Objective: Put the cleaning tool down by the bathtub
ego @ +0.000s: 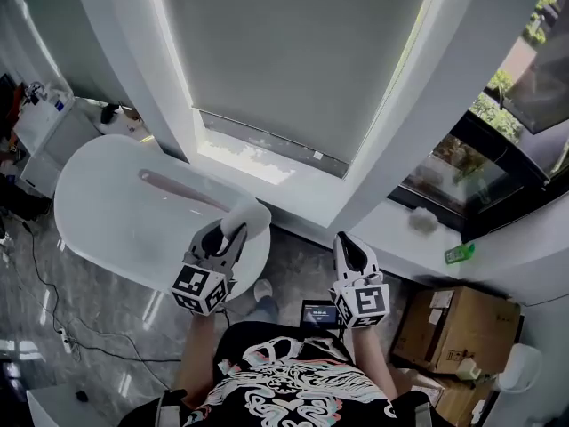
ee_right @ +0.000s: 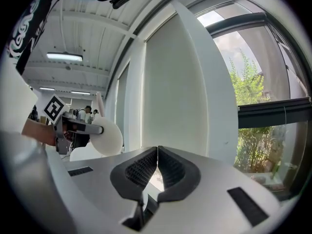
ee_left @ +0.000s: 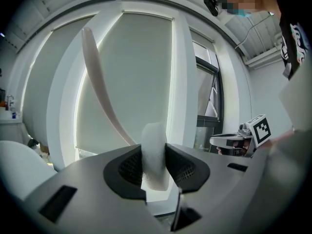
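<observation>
L gripper [ego: 229, 236] clamped on cleaning tool [ego: 250, 213] over bathtub [ego: 100, 205] edge — R gripper [ego: 348, 245] empty, jaws pressed together.

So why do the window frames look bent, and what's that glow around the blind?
Left gripper view: the wide lens bows the window frame and blackens the corners; the blind is backlit, daylight leaking round its edges. Head view: the same leak glares beneath it; the bathtub is evenly lit. Right gripper view: same bowing; the greenery is bright.
</observation>
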{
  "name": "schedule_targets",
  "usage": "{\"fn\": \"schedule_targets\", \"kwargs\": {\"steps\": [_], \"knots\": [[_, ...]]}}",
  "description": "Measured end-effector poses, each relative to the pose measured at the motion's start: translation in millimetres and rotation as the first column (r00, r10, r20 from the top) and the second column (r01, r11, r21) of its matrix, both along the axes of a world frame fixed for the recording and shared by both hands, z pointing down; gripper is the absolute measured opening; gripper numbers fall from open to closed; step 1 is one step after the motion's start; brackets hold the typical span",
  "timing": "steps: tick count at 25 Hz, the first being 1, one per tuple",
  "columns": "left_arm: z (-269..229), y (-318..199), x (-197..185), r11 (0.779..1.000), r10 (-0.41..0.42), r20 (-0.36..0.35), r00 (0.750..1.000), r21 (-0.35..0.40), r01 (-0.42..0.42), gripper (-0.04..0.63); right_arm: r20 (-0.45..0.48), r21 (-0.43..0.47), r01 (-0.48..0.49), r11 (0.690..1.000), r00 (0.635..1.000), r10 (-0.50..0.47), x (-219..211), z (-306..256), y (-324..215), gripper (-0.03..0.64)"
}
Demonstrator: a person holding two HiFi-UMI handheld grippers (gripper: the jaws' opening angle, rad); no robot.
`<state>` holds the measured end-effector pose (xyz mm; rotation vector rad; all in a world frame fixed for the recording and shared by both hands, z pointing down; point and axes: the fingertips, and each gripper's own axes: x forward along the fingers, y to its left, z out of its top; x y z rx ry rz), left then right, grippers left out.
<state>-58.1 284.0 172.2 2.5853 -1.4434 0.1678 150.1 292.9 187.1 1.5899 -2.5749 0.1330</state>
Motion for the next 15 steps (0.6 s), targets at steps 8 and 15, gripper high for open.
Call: {"fn": "schedule_targets", "kwargs": {"steps": [8, 15], "knots": [[6.3, -101.2, -26.8, 0.999, 0.037, -0.011, 0.999, -0.03, -0.037, 0.12, -0.014, -0.014, -0.034, 0.999, 0.999, 0.034, -30.9, -3.3, -93.4, 0.028], [11.3, -154.0, -45.9, 0.996, 0.078, -0.031, 0.996, -0.048, -0.08, 0.12, -0.039, -0.022, -0.064, 0.998, 0.997, 0.064, -53.9, -1.9, -144.3, 0.028]]}}
